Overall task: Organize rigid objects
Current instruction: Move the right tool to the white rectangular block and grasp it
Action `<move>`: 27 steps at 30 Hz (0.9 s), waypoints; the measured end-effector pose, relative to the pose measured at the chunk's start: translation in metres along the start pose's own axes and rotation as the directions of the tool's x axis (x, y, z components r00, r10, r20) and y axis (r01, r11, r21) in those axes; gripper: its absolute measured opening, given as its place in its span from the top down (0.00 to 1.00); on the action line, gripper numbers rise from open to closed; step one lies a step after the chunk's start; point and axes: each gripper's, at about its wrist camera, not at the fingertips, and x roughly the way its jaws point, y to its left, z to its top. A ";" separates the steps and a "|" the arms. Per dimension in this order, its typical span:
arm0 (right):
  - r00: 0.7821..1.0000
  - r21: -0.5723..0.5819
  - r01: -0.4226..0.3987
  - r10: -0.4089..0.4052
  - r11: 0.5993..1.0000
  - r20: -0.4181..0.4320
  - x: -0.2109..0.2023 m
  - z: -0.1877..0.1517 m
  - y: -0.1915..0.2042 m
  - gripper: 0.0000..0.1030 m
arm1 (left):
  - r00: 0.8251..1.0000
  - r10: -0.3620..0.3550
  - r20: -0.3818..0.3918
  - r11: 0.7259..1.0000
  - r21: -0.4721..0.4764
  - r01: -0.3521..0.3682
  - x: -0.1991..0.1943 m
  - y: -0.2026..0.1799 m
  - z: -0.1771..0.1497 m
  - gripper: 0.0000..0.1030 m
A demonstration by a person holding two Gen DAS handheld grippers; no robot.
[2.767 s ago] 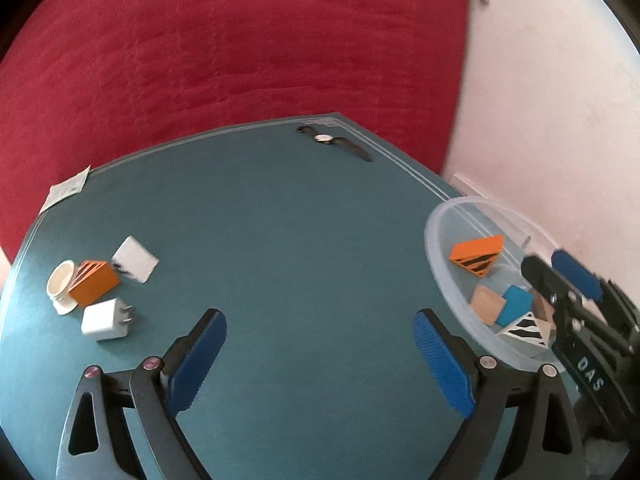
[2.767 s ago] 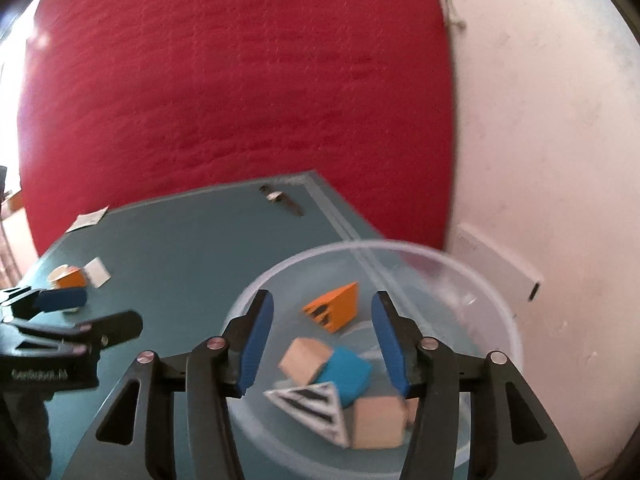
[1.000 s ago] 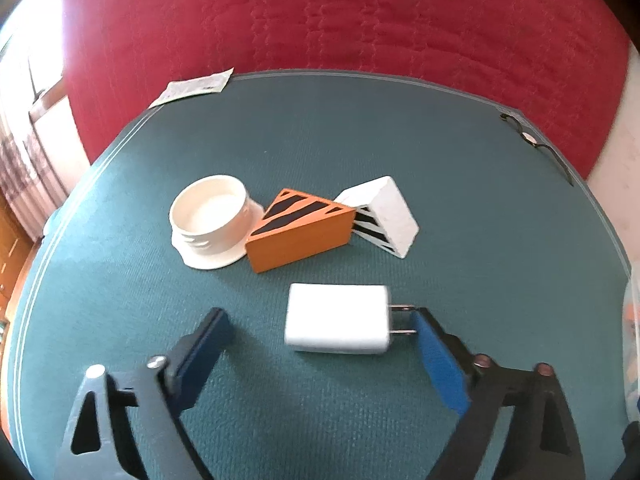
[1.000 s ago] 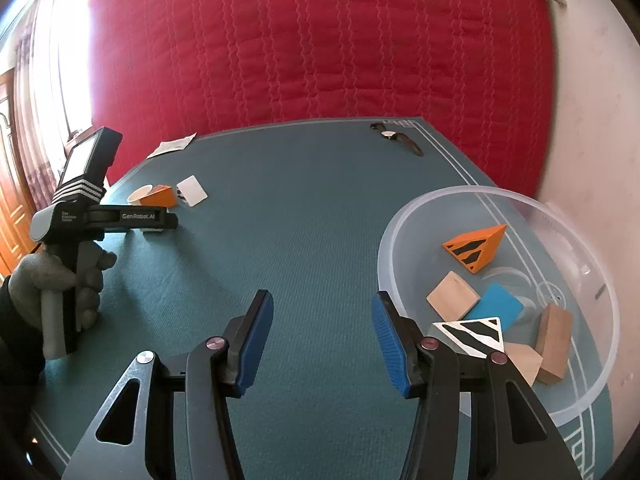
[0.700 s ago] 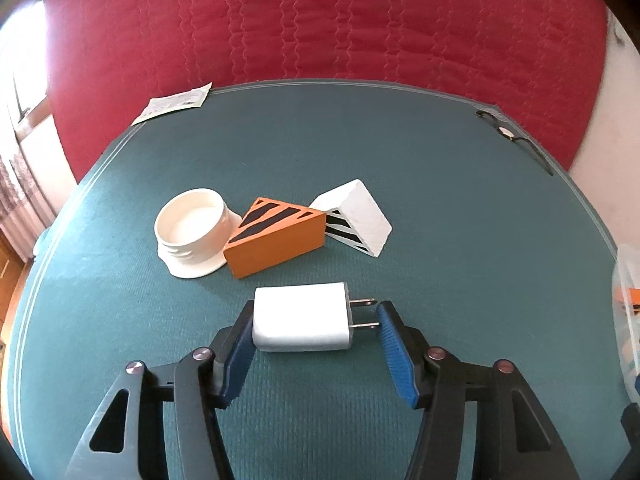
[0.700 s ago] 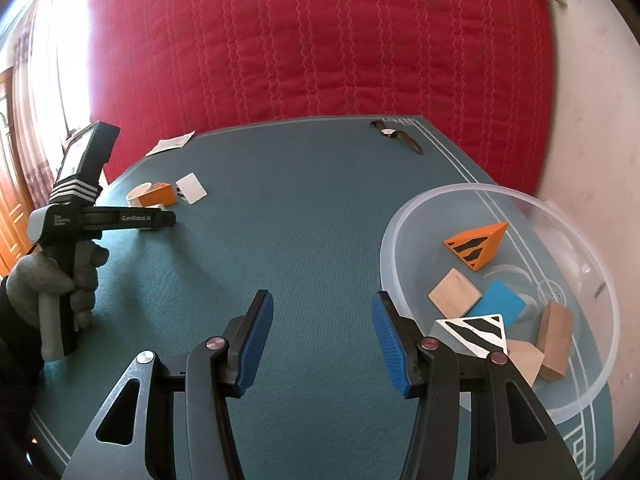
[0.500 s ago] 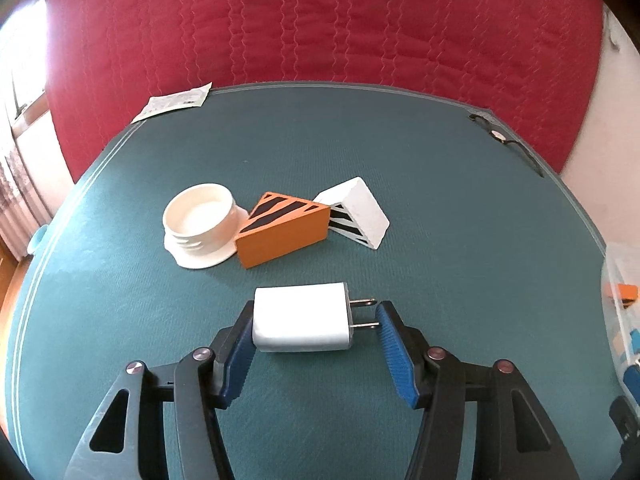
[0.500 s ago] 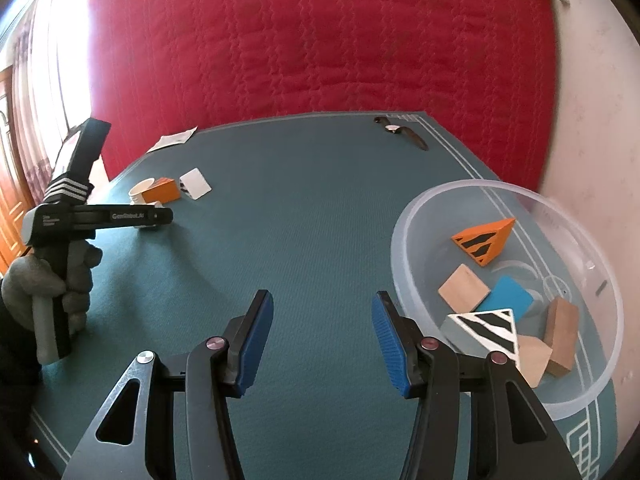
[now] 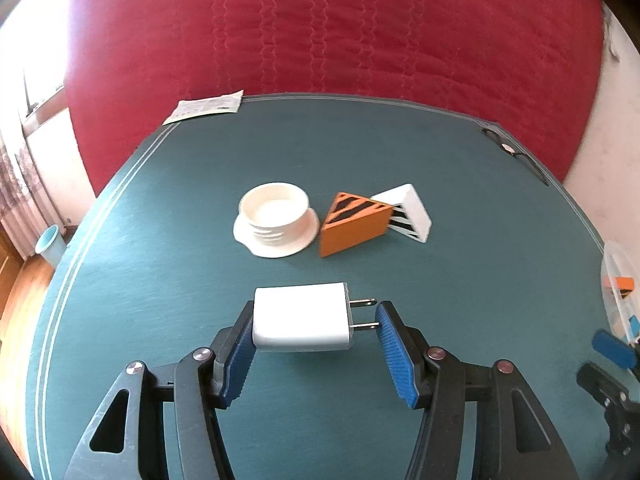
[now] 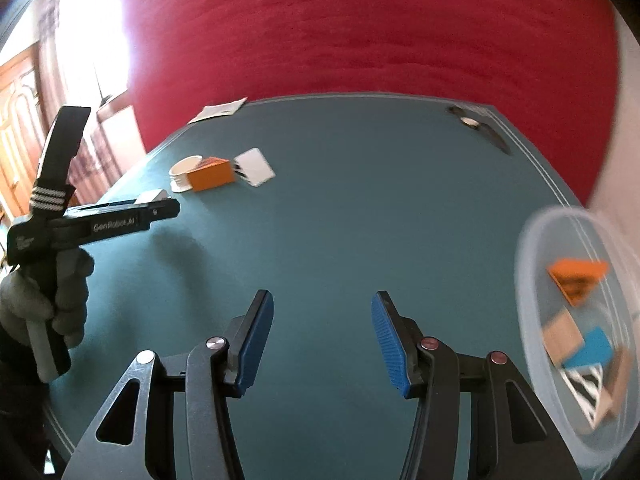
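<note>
My left gripper (image 9: 316, 330) is shut on a white plug adapter (image 9: 302, 322), left pad on its body, right pad at the prong tips, held above the green table (image 9: 460, 200). Beyond it lie a cream lid (image 9: 276, 220), an orange striped wedge (image 9: 354, 228) and a white striped wedge (image 9: 408, 212). My right gripper (image 10: 322, 336) is open and empty over the table. A clear plastic bowl (image 10: 528, 272) at its right holds several blocks, among them an orange striped wedge (image 10: 578, 280). The left gripper also shows in the right wrist view (image 10: 160, 204).
A black wristwatch (image 9: 514, 152) lies at the table's far right corner. A paper slip (image 9: 206, 106) lies at the far left edge. A red quilted wall hanging (image 9: 320, 28) is behind the table. The bowl's edge shows at the right of the left wrist view (image 9: 616, 276).
My left gripper closed on the plug adapter and has lifted it off the table. My right gripper has swung left, so the bowl now sits at the far right of its view.
</note>
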 end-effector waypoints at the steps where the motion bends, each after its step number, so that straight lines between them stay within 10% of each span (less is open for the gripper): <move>1: 1.000 -0.011 -0.006 0.006 1.000 -0.002 0.005 0.004 0.005 0.49 | 1.000 0.000 0.000 1.000 -0.003 0.000 -0.001 0.002 -0.001 0.41; 27: 0.997 -0.084 -0.054 0.049 0.995 -0.062 0.138 0.100 0.068 0.49 | 0.996 -0.088 -0.012 0.995 -0.054 0.087 -0.002 0.027 -0.011 0.41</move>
